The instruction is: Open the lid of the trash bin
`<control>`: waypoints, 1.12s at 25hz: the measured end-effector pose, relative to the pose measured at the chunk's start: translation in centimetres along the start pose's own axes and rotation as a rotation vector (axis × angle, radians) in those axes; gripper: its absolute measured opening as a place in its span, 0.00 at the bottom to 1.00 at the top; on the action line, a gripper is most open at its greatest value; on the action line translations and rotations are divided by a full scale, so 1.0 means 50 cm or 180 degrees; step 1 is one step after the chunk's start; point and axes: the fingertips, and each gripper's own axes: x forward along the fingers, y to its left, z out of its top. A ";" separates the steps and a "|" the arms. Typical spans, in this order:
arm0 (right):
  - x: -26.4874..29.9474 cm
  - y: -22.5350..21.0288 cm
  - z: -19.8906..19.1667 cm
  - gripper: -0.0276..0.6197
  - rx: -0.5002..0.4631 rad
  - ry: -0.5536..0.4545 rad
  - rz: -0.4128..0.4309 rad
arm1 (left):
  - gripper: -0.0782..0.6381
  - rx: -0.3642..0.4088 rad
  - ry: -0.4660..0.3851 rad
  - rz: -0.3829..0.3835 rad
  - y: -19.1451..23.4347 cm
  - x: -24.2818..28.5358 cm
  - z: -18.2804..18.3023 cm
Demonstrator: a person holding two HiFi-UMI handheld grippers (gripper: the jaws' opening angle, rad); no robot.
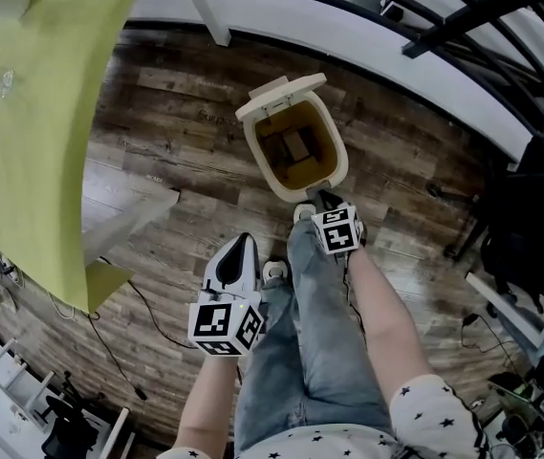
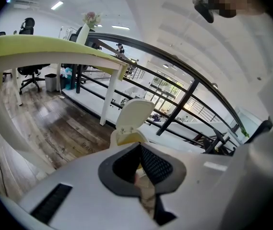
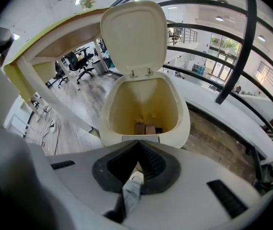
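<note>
**Bin lid up, both grippers closed and empty**

The cream trash bin [image 1: 337,161] stands on the wooden floor [image 1: 157,132] near the green bench [image 1: 32,113]. Its lid [image 1: 279,97] is tipped up and back on its hinge, and small boxes [image 3: 145,128] lie at the bottom. The right gripper [image 1: 324,199] hangs at the bin's near rim, the left gripper [image 1: 243,245] further back beside the person's leg [image 1: 315,333]. Both pairs of jaws meet tip to tip, holding nothing
</note>
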 end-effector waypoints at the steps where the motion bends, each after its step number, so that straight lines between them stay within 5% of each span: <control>1: -0.005 0.003 0.004 0.03 0.0023 -0.0021 0.0000 | 0.13 0.0008 -0.0010 -0.0003 -0.001 -0.004 0.003; 28: -0.361 0.166 0.092 0.03 0.0322 -0.1035 -0.0024 | 0.12 0.0288 -0.0280 -0.0187 -0.077 -0.217 0.087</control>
